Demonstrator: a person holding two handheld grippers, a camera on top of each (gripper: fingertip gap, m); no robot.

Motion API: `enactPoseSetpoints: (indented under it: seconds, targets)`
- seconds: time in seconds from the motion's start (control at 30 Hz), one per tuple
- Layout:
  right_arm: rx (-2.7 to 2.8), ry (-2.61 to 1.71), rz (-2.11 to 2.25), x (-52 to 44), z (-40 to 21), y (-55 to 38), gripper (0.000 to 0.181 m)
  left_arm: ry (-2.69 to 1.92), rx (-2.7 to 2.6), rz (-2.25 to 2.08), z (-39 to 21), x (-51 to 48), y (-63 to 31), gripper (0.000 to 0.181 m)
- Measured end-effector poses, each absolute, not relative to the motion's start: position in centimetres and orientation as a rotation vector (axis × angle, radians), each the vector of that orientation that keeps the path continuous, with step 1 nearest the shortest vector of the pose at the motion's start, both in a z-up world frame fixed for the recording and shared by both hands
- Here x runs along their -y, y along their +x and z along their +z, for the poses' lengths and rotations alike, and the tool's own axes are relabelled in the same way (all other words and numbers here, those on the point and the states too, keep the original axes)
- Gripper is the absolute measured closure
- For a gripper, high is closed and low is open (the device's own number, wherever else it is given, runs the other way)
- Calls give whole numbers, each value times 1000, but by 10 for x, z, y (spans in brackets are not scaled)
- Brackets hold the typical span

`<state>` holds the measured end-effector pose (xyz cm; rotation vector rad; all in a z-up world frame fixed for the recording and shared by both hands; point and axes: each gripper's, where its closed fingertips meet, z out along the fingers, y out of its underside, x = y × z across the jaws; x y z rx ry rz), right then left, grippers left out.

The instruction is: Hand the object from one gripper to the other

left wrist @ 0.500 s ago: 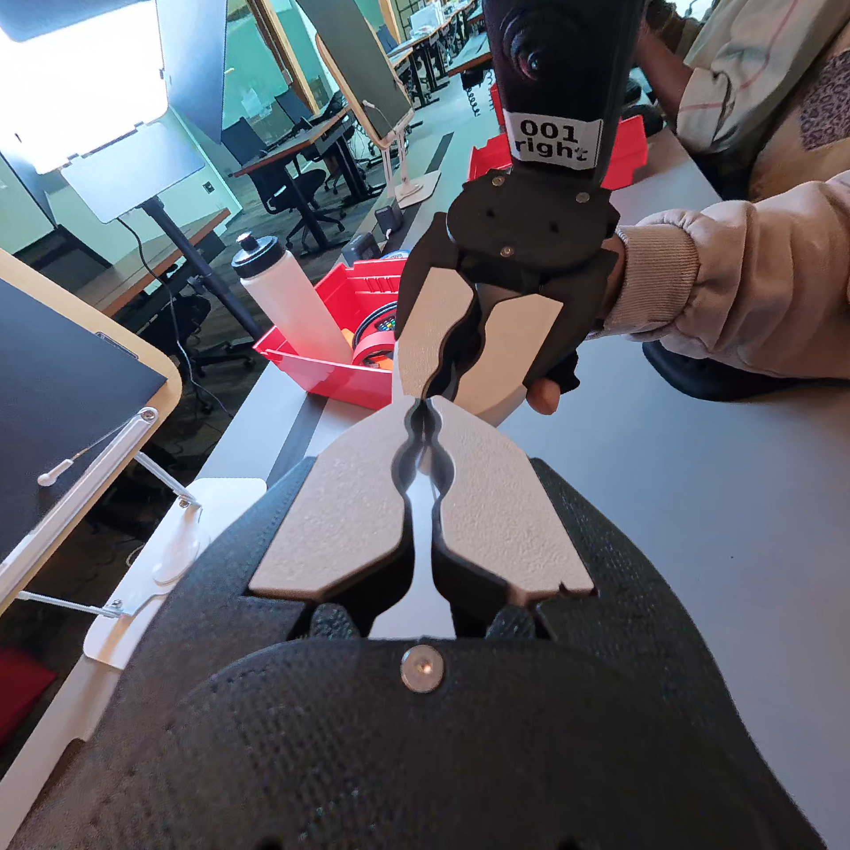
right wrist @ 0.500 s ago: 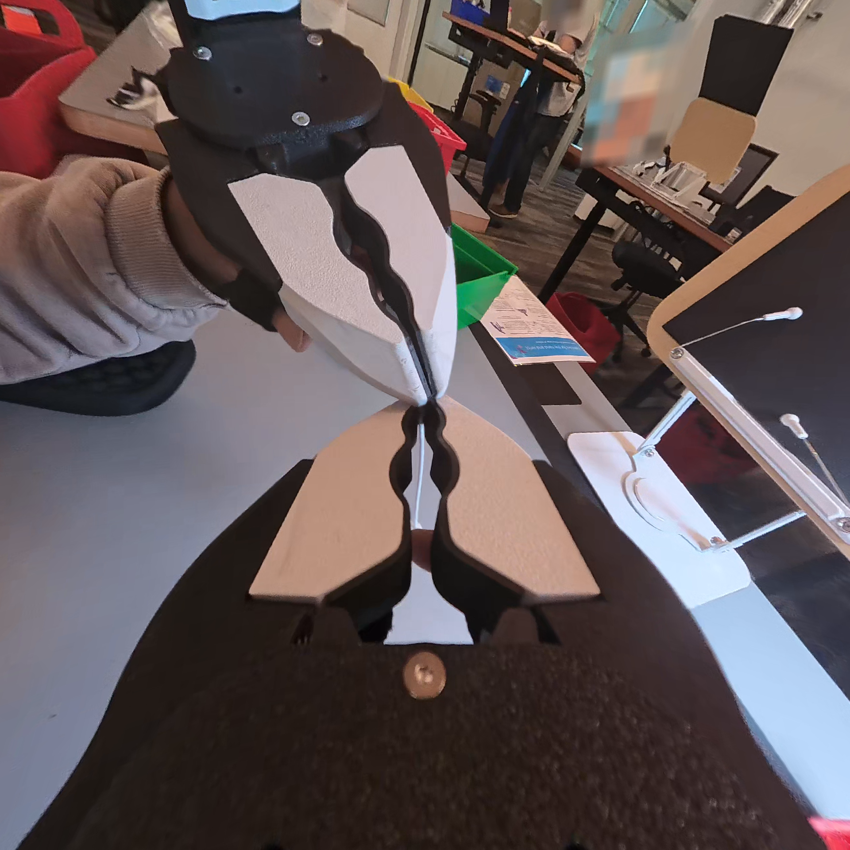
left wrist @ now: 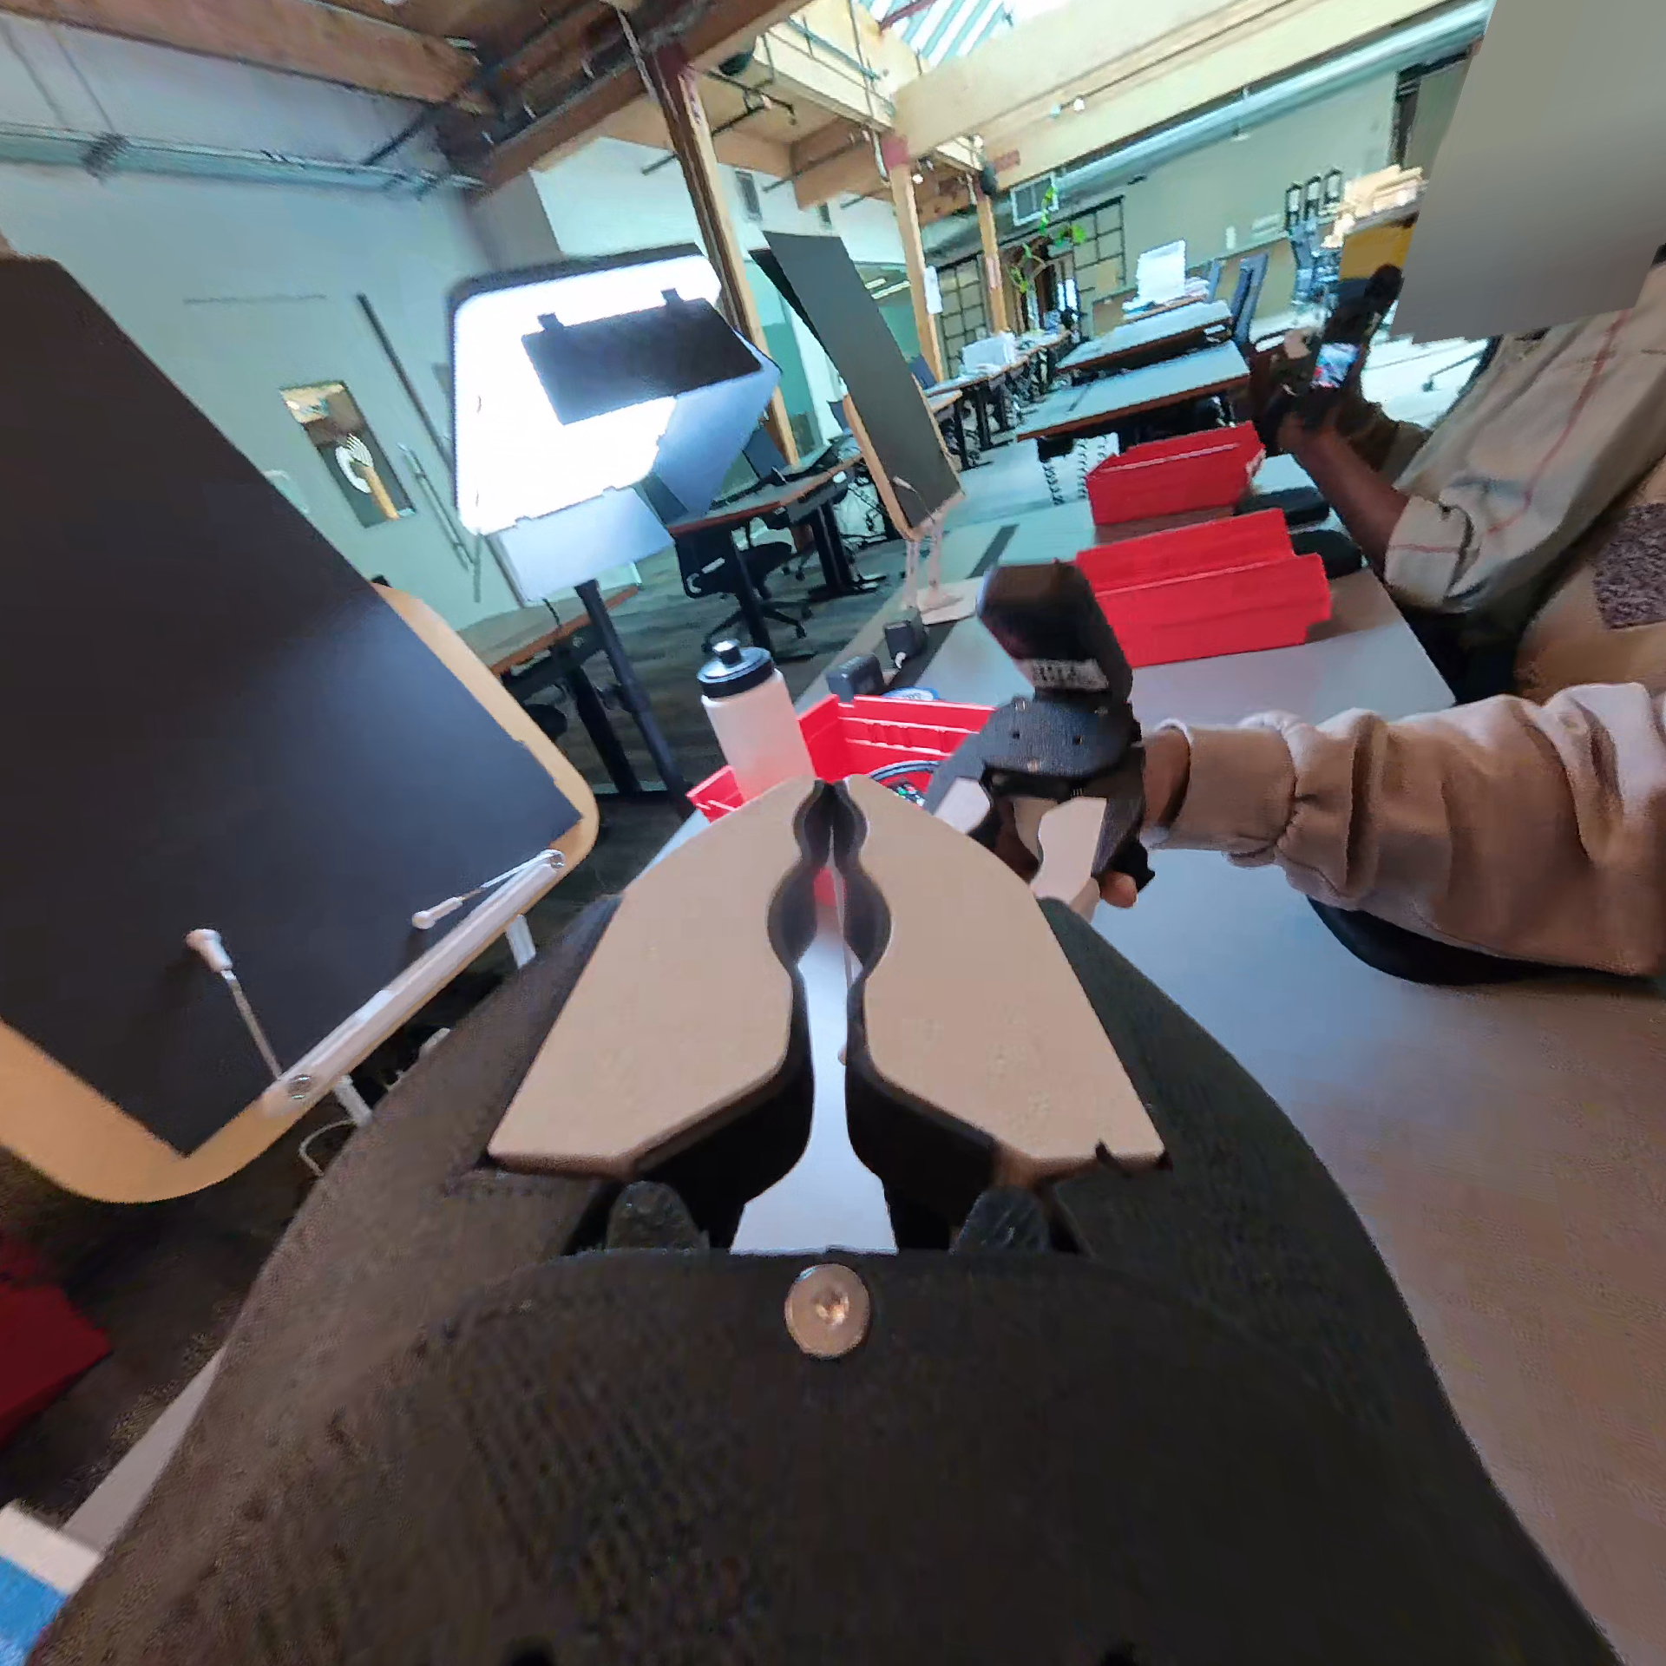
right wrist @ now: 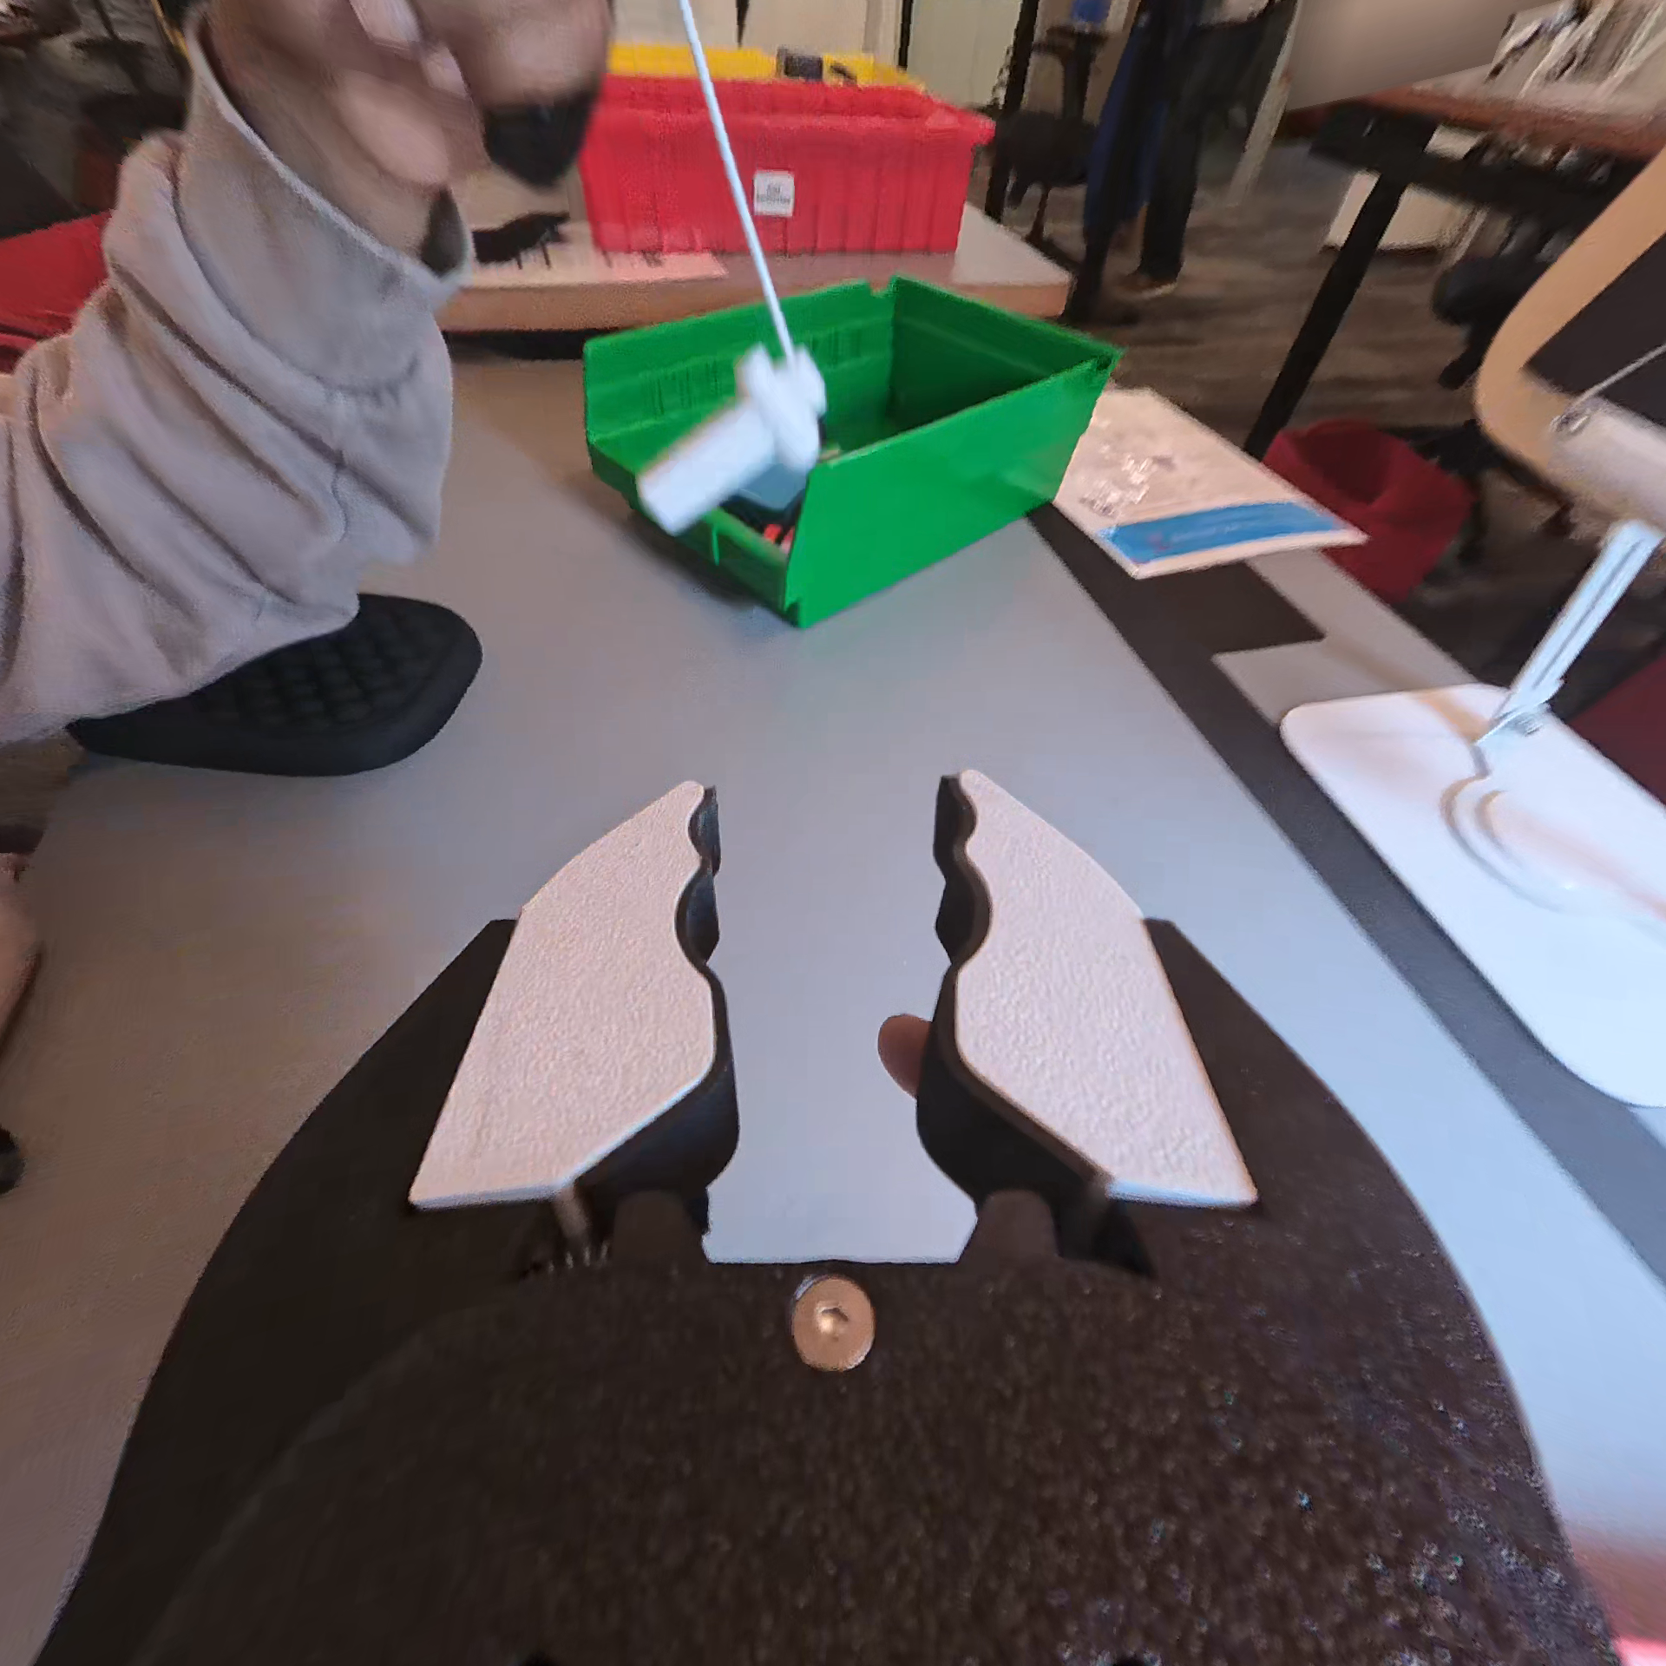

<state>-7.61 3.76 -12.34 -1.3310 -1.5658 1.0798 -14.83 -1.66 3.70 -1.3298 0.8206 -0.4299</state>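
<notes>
Left wrist view, left to right: the left gripper (left wrist: 834, 802) is closed, its tips pinched on the thin white stem of the object (left wrist: 845, 910), which shows only as a fine line between the fingers. To its right the right gripper (left wrist: 1014, 834) stands apart over the worktop (left wrist: 1307, 1127), touching nothing.

Right wrist view, left to right: a sleeve (right wrist: 225, 406) reaches in from the left edge. The object (right wrist: 748, 433), a white stem ending in a blocky white head, hangs from above, clear of the worktop (right wrist: 811, 685) and in front of the green bin (right wrist: 947, 469) near the far edge. The right gripper (right wrist: 825, 793) is wide open and empty.

Half a second ago both grippers met tip to tip, each closed on the stem. The right has since released and drawn back, leaving the left as sole holder. Judged from this, the handover is essentially complete. The blurred, dangling head suggests some swing.
</notes>
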Motion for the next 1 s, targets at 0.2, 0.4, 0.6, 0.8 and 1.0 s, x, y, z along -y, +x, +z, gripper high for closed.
enactPoseSetpoints:
  seconds: [0.2, 0.4, 0.6, 0.8, 1.0]
  targets:
    - [1610, -1356, 1138, -27, -144, -88, 136, -1277, -783, -411, 58, 33, -169, 181]
    - [1479, -1328, 1521, 16, -122, -114, 130, -1303, -814, -465, 40, 18, -147, 181]
    - [1021, -1351, 2020, 16, -91, -126, 159, -1245, -796, -545, 31, 9, -122, 181]
    - [1038, -1263, 1767, -18, -67, -99, 166, -1248, -731, -600, 34, 4, -143, 180]
    - [1178, -1335, 924, -82, -72, -64, 166, -1340, -657, -599, 24, -10, -172, 170]
